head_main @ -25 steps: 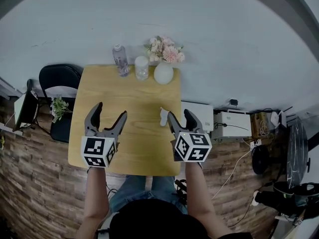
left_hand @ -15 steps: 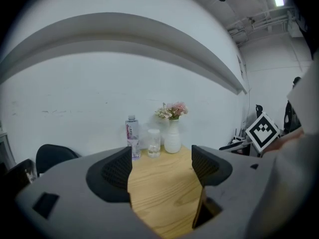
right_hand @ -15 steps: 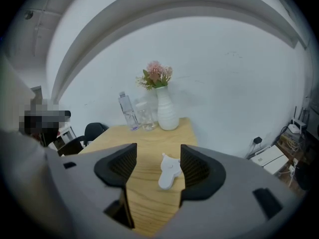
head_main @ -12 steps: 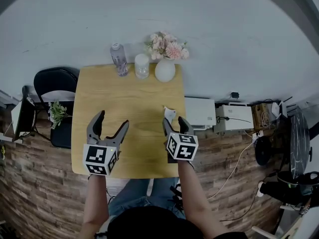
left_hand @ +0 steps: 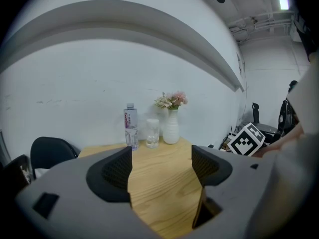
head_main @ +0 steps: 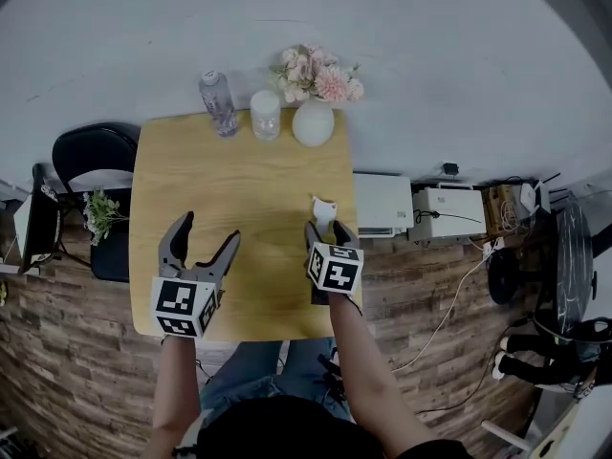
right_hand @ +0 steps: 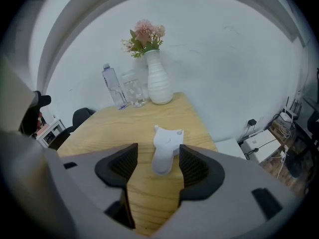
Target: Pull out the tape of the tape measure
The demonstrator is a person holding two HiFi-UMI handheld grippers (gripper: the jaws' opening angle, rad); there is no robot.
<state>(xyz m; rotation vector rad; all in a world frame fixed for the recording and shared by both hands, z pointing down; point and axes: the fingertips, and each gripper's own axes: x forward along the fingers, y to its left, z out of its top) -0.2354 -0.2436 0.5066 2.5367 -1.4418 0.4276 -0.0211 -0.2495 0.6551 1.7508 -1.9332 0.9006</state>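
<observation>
The white tape measure (head_main: pixel 323 210) lies near the right edge of the wooden table (head_main: pixel 196 175) with no tape drawn out that the views show, so the task looks barely begun. The right gripper (head_main: pixel 327 228) is just in front of it, released; its jaws have just closed a little, with the near end of the tape measure between them but no pad pressing on it. The left gripper (head_main: pixel 208 229) hangs over the table's near left part, spread wide and empty, so gripping the case, catching the tape's end and pulling are probably all left.
</observation>
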